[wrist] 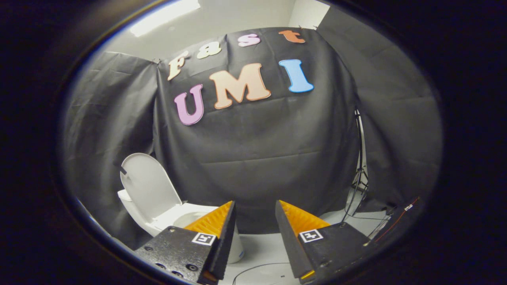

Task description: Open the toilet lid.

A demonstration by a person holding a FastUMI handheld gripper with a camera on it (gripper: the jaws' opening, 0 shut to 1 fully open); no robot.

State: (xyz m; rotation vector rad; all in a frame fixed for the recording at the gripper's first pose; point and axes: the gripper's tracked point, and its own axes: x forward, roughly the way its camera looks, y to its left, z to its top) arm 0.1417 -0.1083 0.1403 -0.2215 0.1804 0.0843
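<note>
A white toilet [170,217] stands beyond and to the left of the fingers, against the black cloth wall. Its lid [148,186] is raised upright and leans back against the tank side, with the seat and bowl opening [190,217] showing below it. A small dark tab [121,169] sticks out at the lid's upper left edge. My gripper [255,206] is open, nothing between its fingers, well back from the toilet. The left finger [216,225] overlaps the bowl's front in the view.
A light stand with cables [358,186] rises at the right against the cloth. Loose black cables [257,269] run across the white floor below the fingers. A dark box with wires [400,217] sits at the far right.
</note>
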